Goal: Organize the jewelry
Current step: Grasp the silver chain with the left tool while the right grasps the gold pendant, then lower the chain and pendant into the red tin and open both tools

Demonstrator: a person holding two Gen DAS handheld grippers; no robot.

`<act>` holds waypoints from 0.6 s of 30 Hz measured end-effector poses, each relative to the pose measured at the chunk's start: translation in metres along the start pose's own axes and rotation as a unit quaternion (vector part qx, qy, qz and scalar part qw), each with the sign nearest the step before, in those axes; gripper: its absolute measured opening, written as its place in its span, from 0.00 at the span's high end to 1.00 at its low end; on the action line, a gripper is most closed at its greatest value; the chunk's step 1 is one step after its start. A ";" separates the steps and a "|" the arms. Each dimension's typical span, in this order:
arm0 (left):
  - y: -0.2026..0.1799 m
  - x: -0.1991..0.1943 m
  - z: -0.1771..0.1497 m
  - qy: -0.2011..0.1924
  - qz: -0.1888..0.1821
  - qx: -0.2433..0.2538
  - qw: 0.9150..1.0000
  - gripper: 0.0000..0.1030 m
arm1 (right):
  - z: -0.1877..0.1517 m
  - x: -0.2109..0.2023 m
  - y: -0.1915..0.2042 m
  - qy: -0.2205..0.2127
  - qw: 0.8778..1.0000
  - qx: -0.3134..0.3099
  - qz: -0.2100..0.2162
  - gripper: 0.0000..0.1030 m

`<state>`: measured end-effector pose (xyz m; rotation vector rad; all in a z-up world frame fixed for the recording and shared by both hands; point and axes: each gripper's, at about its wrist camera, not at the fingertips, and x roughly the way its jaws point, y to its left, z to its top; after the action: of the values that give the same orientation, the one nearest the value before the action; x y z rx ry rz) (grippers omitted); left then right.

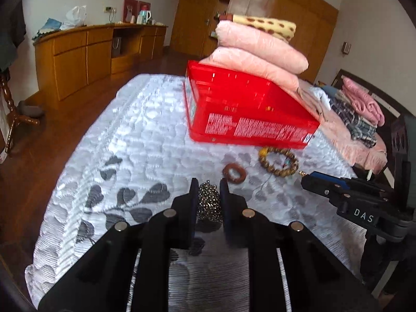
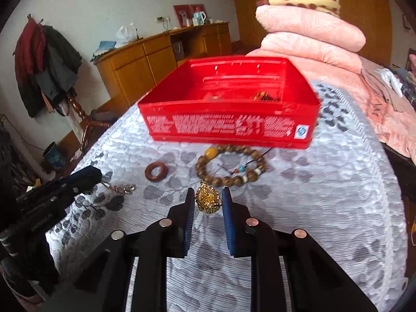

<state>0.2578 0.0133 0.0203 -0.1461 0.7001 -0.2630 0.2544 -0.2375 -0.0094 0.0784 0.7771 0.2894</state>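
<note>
A red open box (image 2: 228, 127) sits on the white patterned bedspread (image 2: 325, 195); it also shows in the left wrist view (image 1: 247, 111). Some jewelry (image 2: 265, 96) lies inside it. A wooden bead bracelet (image 2: 231, 166) and a small brown ring (image 2: 156, 171) lie in front of the box; both show in the left wrist view, the bracelet (image 1: 279, 161) and the ring (image 1: 234, 173). My left gripper (image 1: 208, 188) has its jaws closed around a silver metallic beaded piece (image 1: 209, 202). My right gripper (image 2: 208, 195) has its jaws around a gold filigree ornament (image 2: 208, 199).
Folded pink quilts (image 2: 312, 33) are stacked behind the box. More folded clothes (image 1: 361, 109) lie at the right. A wooden sideboard (image 1: 85, 54) stands along the far wall, and a coat stand (image 2: 52, 65) stands to the left of the bed.
</note>
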 end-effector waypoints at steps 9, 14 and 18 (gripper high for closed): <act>-0.017 -0.017 0.022 -0.035 -0.004 0.014 0.999 0.85 | 0.015 -0.023 -0.011 -0.036 0.999 0.001 -0.008 0.80; -0.029 -0.021 0.038 -0.053 -0.012 0.025 0.998 0.86 | 0.028 -0.034 -0.017 -0.054 0.998 -0.001 -0.013 0.80; -0.036 -0.021 0.054 -0.065 -0.018 0.031 0.997 0.86 | 0.043 -0.037 -0.023 -0.067 0.998 -0.004 -0.019 0.80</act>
<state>0.2707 -0.0130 0.0822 -0.1160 0.5592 -0.3066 0.2649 -0.2690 0.0429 0.0751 0.6439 0.2491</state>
